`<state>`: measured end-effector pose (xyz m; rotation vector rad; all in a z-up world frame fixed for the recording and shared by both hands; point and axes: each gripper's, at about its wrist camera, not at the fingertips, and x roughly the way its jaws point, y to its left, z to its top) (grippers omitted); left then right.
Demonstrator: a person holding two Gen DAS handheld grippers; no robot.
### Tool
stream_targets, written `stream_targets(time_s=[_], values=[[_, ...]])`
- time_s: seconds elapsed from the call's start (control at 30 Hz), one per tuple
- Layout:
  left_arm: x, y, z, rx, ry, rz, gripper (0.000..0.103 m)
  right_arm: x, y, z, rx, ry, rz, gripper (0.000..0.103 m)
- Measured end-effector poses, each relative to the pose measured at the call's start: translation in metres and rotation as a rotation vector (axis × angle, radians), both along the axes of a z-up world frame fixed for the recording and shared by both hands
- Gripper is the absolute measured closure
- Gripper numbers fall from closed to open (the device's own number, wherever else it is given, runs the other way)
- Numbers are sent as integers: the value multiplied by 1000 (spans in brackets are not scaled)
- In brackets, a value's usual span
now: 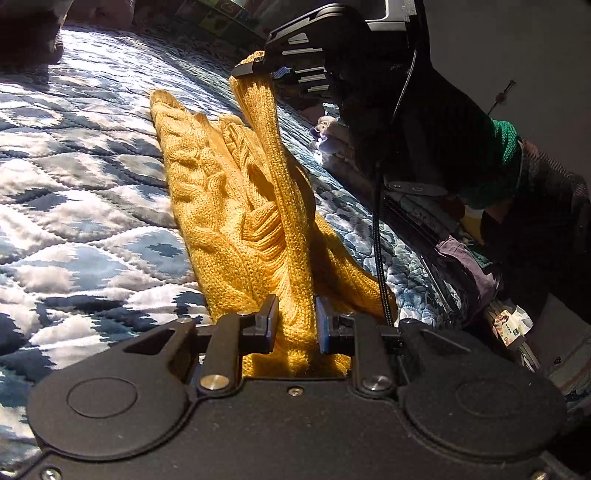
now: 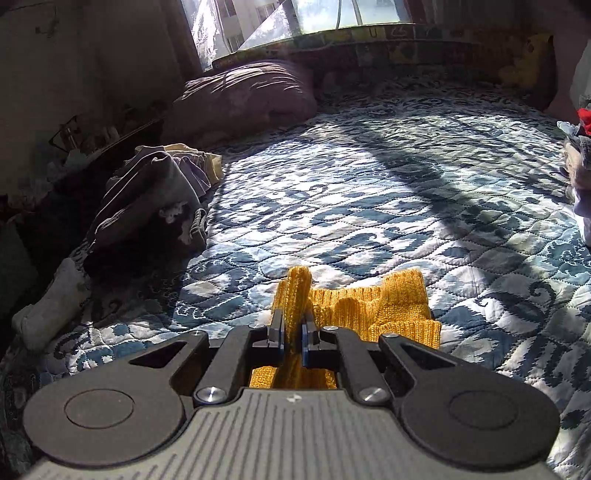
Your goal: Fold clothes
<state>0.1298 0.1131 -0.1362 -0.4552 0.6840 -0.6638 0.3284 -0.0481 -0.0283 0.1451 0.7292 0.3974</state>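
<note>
The left gripper (image 1: 295,321), nearest the left wrist camera, has its two blue-padded fingers (image 1: 271,319) closed narrowly on a fold of the sweater (image 1: 229,206). One sweater is present: mustard-yellow knit, with cable braids along the body and plain ribbing on the raised strip. From the left gripper the strip runs up and away to the right gripper (image 1: 255,64), which pinches its far end above the quilt (image 1: 74,166); the strip hangs taut between the two grippers. The rest of the sweater lies bunched on the quilt to the left of the strip, cable side up, in strong sunlight. In the right wrist view the right gripper (image 2: 293,334) likewise has its fingers closed narrowly on a yellow fold, with more of the sweater (image 2: 388,306) spread just right of the fingers, on the quilt (image 2: 369,192). One quilt covers the bed, blue and white with curved stitched lines. One mauve pillow (image 2: 247,96) lies at the far edge below a window (image 2: 295,18). One pile of grey clothes (image 2: 155,199) sits at the left edge of the bed. A green knit sleeve (image 1: 498,158) shows behind the right gripper in the left wrist view, with a black cable (image 1: 378,240) hanging below it.
</note>
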Motion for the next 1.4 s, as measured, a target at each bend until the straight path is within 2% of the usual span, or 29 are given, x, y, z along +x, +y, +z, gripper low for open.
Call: stream_targets(time_s=[0.3, 0.37, 0.43, 0.47, 0.5, 0.6, 0.7, 0.77, 0.9, 1.03, 1.1, 1.2, 1.27, 1.3, 1.37, 1.4], values=[[8, 25, -8, -128, 90, 33, 83, 44, 46, -40, -151, 90, 29, 93], [12, 27, -10, -150, 121, 34, 83, 52, 46, -44, -141, 105, 17, 89], [13, 28, -9, -162, 132, 30, 81, 53, 41, -39, -104, 96, 13, 73], [14, 29, -9, -166, 136, 23, 79, 49, 35, -32, -83, 76, 15, 69], [13, 30, -7, -163, 131, 14, 74, 44, 29, -23, -61, 45, 17, 65], [8, 37, 3, -152, 89, 10, 62, 20, 4, 3, -30, -59, 38, 63], [8, 54, 12, -171, 68, 79, 59, -23, -27, 16, -40, -149, 65, 63], [18, 60, 19, -167, 58, 125, 59, -54, -43, 11, -65, -185, 93, 63], [60, 59, 34, -189, 21, 215, 59, -113, -55, -14, -141, -250, 176, 63], [105, 49, 33, -198, 60, 283, 60, -150, -44, -37, -191, -279, 251, 63], [126, 44, 31, -153, 68, 301, 60, -162, -36, -44, -206, -308, 280, 63], [153, 36, 26, -120, 81, 304, 66, -172, -32, -45, -206, -346, 322, 62], [164, 29, 26, -70, 60, 291, 70, -174, -31, -43, -201, -365, 341, 60], [169, 25, 26, -44, 49, 284, 74, -172, -31, -42, -200, -370, 341, 56], [176, 19, 28, 10, 24, 265, 91, -167, -33, -40, -197, -378, 341, 55], [177, 18, 30, 14, 3, 250, 96, -164, -33, -40, -191, -376, 344, 54]])
